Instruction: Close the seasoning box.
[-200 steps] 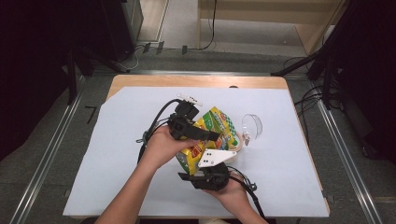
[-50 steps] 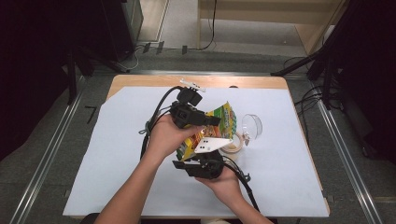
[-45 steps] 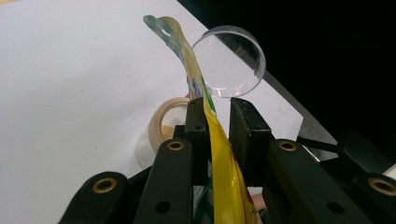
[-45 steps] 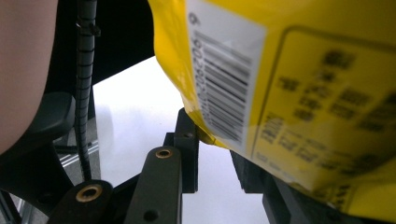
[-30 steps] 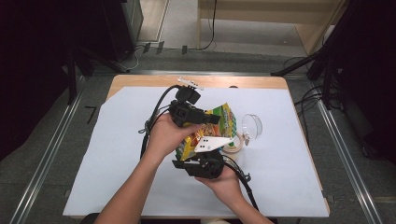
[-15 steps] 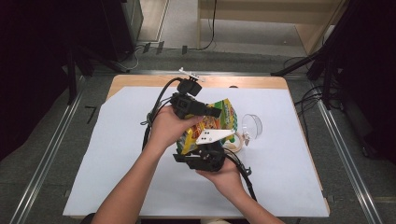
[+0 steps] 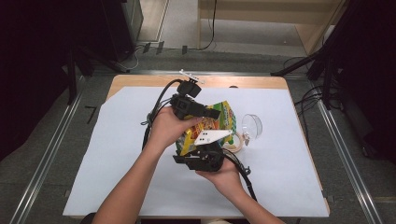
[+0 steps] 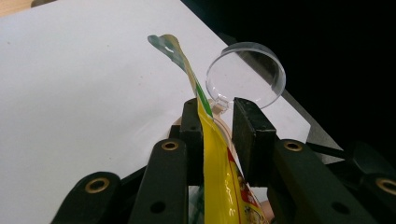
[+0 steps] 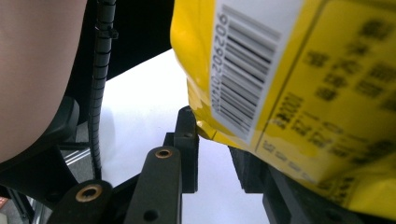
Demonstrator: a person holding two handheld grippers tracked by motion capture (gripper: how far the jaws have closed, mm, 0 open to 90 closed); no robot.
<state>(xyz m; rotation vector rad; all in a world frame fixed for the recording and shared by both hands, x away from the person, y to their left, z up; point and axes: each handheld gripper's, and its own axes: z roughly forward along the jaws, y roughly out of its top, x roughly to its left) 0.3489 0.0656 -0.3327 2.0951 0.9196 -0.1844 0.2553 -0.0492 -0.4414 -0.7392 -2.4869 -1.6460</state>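
Yellow snack bag now lifted higher off the table w/ both tongs vs a sec ago: left gripper nips its top seam, right gripper clamps the bottom edge. Prob tearing open next.

Barcode, perhaps "206206", on packet.

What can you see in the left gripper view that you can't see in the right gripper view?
The left gripper view has the clear lid standing past the jaws, and the bag's thin top edge running between them. The right gripper view has the bag's barcode, a black cable and part of a hand. Both have the yellow bag, black jaws and the white table cover.
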